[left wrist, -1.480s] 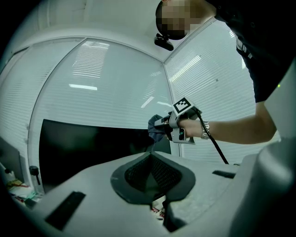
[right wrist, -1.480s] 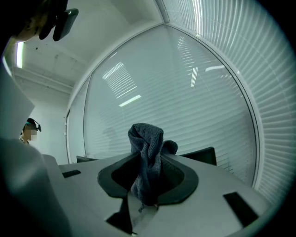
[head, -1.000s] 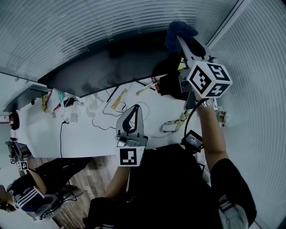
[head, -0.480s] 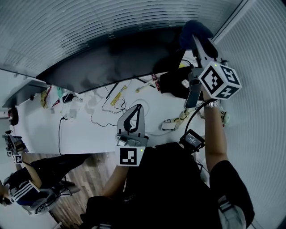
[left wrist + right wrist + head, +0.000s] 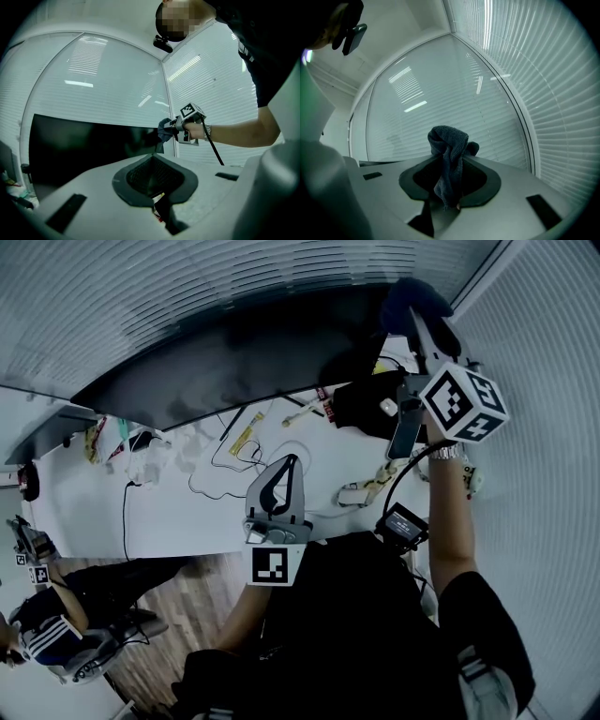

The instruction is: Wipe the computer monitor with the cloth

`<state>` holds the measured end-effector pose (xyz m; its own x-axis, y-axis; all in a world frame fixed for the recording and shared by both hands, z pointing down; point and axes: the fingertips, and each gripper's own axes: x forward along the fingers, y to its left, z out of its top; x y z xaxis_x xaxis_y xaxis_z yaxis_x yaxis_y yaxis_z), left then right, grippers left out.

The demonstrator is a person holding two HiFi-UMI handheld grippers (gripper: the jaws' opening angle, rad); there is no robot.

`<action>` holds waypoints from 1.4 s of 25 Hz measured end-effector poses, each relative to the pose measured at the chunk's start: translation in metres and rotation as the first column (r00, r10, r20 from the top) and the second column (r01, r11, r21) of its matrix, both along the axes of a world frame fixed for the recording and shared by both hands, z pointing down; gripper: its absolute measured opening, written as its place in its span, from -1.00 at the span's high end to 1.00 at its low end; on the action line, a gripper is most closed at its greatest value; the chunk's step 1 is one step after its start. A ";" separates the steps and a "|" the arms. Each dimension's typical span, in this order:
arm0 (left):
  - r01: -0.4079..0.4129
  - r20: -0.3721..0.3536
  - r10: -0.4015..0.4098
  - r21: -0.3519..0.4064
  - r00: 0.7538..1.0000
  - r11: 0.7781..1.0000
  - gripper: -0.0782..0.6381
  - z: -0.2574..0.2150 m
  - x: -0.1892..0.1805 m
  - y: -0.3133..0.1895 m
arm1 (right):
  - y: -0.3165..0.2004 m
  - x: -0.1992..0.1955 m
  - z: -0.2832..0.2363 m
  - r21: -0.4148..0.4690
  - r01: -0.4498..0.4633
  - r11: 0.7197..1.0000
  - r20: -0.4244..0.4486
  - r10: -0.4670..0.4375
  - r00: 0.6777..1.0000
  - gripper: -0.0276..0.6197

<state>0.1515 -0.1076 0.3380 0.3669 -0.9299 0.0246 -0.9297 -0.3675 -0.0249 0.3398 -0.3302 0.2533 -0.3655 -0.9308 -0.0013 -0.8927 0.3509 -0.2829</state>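
One white counter (image 5: 178, 521) stands in a corner walled by blinds (image 5: 187, 287), bearing one curved monitor (image 5: 234, 357). There are two tools. The right tool (image 5: 419, 317), at 1 o'clock, pinches the single cloth (image 5: 412, 296) at the monitor's 3 o'clock end. The left tool (image 5: 284, 470), at centre, is pressed together and empty.

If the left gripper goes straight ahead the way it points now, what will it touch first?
Most likely the dark screen of the monitor, near its right end. Nothing shows between the left gripper and the screen, though depth is hard to judge.

Left gripper (image 5: 153, 159) jaws together, empty; right gripper (image 5: 172, 127) holds cloth (image 5: 164, 130) at monitor (image 5: 84, 143) right edge.
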 end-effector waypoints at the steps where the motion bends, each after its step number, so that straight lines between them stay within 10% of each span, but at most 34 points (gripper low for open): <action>1: 0.003 -0.001 -0.003 -0.009 1.000 1.000 0.76 0.002 -0.001 0.000 | 0.000 0.001 0.003 -0.005 -0.001 1.000 0.000 0.001 1.000 0.56; 35: 0.035 -0.006 -0.035 -0.068 0.999 0.997 0.76 0.028 -0.010 -0.012 | 0.001 0.002 0.146 -0.220 0.001 0.976 -0.074 -0.017 0.997 0.57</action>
<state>0.1418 -0.1193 0.3664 0.3344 -0.9385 0.0856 -0.9421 -0.3352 0.0057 0.3414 -0.3293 0.3992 -0.3650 -0.9021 0.2303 -0.9114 0.2957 -0.2862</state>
